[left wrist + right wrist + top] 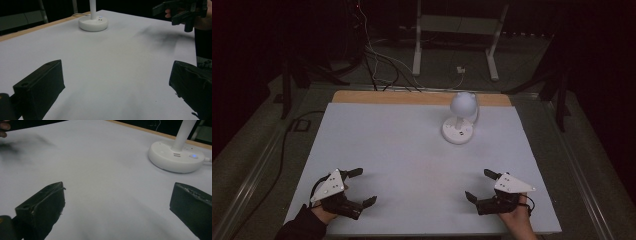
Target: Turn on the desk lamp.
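Note:
A white desk lamp [459, 117] with a round head and a disc base stands on the far middle-right of the white tabletop [412, 150]. Its base [93, 23] [176, 155] carries a small blue light. My left gripper [362, 186] rests near the front left, jaws spread wide with nothing between them. My right gripper [482, 184] sits near the front right, also open and empty. The left gripper view shows the right gripper [180, 11] and the hand holding it at top right.
A wooden strip [422, 97] runs along the table's far edge. Behind it are cables [382, 65] on the floor and a white metal stand [457, 40]. A metal rail [252, 175] borders the table's left side. The room around is dark.

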